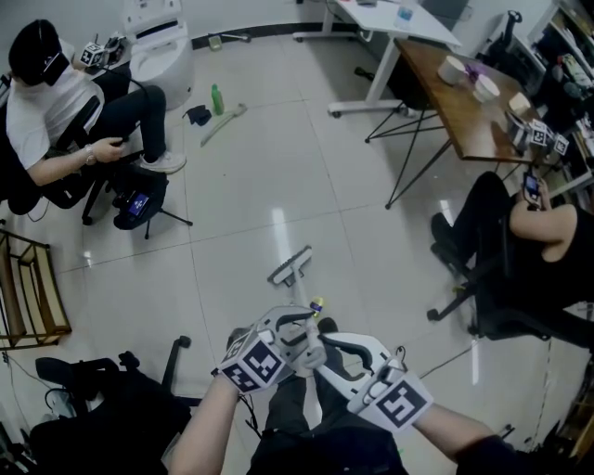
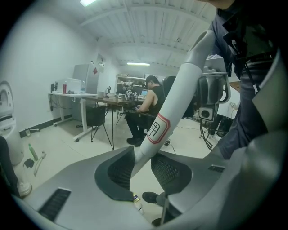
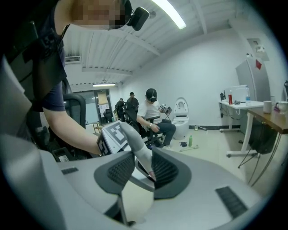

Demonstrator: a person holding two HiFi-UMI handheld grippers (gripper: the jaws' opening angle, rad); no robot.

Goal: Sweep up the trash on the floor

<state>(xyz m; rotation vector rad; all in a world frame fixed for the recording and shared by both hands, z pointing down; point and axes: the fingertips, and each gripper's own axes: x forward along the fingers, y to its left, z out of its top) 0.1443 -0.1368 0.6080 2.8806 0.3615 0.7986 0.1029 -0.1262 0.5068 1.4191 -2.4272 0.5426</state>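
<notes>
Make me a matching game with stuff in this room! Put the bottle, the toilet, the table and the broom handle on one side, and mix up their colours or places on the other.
Things:
1. bottle
2. toilet
3. table
4. broom handle

Clues:
A. white, clamped in the left gripper
B. brown, with bowls on it
C. green, on the floor
D. white, by the wall

Pairs: 1-C, 2-D, 3-B, 4-A.
</notes>
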